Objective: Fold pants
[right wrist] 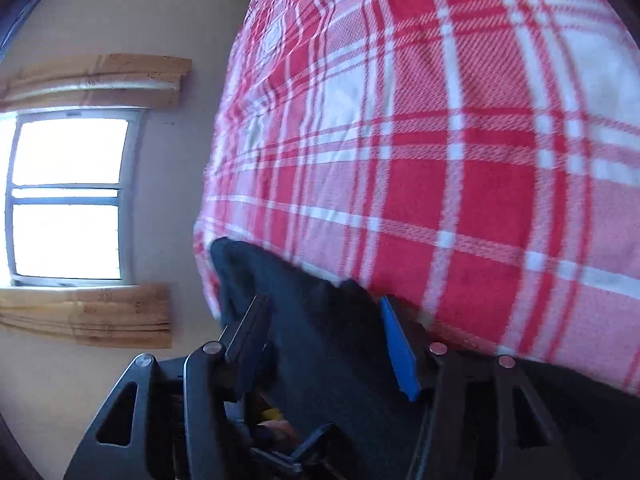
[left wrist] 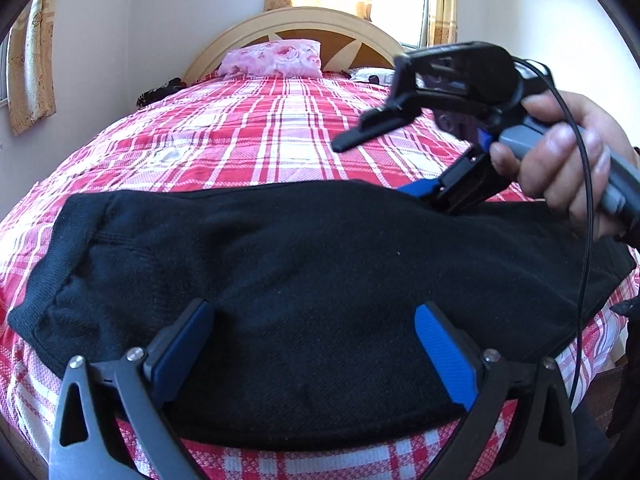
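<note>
Black pants point(left wrist: 300, 260) lie folded in a wide band across the near part of the bed. My left gripper point(left wrist: 312, 312) hovers over their near half, open, its blue pads wide apart and nothing pinched. A hand holds my right gripper point(left wrist: 378, 166) at the pants' far right edge, its lower finger down on the cloth. In the right wrist view, my right gripper point(right wrist: 322, 300) has its jaws partly apart, with the black pants point(right wrist: 248, 264) lying loose between the fingers and not pressed by the pads.
The red and white plaid bedcover point(left wrist: 260, 132) stretches beyond the pants to a pink floral pillow point(left wrist: 272, 58) and a wooden headboard point(left wrist: 304, 20). A dark bundle point(left wrist: 160, 92) sits at the far left of the bed. A black cable point(left wrist: 584, 200) hangs from the right gripper.
</note>
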Motion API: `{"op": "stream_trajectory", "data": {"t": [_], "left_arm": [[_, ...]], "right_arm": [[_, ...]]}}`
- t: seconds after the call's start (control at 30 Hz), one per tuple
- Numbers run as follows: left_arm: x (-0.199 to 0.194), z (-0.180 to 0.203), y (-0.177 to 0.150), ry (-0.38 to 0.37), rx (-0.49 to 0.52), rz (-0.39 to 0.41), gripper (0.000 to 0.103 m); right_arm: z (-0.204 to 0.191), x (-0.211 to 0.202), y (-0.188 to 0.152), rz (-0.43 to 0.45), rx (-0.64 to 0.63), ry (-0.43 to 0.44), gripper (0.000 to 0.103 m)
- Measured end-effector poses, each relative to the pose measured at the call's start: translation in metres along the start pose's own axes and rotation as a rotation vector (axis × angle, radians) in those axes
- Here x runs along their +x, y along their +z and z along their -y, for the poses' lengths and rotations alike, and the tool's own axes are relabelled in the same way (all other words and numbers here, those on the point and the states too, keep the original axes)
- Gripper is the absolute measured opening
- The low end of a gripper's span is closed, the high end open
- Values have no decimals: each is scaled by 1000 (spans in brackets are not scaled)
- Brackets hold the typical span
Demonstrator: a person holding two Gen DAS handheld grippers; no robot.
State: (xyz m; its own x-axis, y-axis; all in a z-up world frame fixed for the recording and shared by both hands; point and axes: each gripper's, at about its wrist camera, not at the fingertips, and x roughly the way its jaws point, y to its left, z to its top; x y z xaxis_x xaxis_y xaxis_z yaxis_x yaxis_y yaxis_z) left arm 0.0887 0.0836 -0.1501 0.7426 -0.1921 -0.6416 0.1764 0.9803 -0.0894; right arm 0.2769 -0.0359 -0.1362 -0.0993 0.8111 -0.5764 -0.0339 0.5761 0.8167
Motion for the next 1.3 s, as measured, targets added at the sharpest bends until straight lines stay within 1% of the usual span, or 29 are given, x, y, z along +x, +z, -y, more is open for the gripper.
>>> {"op": "stream_trajectory", "data": {"t": [0.03,0.07,0.13,0.17,0.2,0.27,0.4,0.5,0.53,0.57,0.6,0.67,0.77,0.87,0.93,0.97,1.07,1.2,1.3], "left_arm": [[0,0,0,0,1,2,103],[0,0,-1,-1,0,3,103],[-1,-1,-1,-4,-1,5,103],[-1,-1,-1,-5,-1,6,103],[-1,-1,-1,-4,0,7,103],[-2,-1,-1,-4,1,7,103],[-2,0,-2,-2,4,8,103],[-2,0,-1,1,8,8,103],[-2,0,-1,1,9,9,103],[-2,0,-1,1,9,9,103],[-2,0,-1,2,10,10,103],[-2,0,-1,2,10,10,103],[-3,0,-1,2,12,10,103],[-2,0,-1,2,14,11,103],[-2,0,-1,2,14,10,103],[-1,0,-1,2,15,10,103],[-2,-1,-1,1,13,9,103],[-1,-2,0,1,14,8,103],[-1,-2,1,2,16,6,103]], "right_arm": [[1,6,2,-30,15,42,57],[-1,11,4,-47,13,59,57],[-4,18,4,-53,-2,69,57],[-6,17,4,-40,-12,69,52],[-8,17,3,-22,-20,64,38],[-9,17,1,15,-28,50,20],[-7,7,-5,71,-49,14,14],[-16,-4,-4,152,-83,-29,9],[-19,-12,-5,184,-106,-51,8],[-29,-19,-6,232,-163,-88,5],[-38,-23,-8,273,-209,-121,5],[-48,-27,-7,302,-262,-171,4],[-43,-20,-1,279,-254,-225,4],[-31,-17,1,282,-234,-234,4],[-22,-19,4,302,-211,-256,4],[-18,-20,4,300,-199,-255,4],[-5,-20,4,297,-192,-289,4],[-1,-19,4,298,-185,-301,4],[-11,-17,5,290,-207,-306,5]]}}
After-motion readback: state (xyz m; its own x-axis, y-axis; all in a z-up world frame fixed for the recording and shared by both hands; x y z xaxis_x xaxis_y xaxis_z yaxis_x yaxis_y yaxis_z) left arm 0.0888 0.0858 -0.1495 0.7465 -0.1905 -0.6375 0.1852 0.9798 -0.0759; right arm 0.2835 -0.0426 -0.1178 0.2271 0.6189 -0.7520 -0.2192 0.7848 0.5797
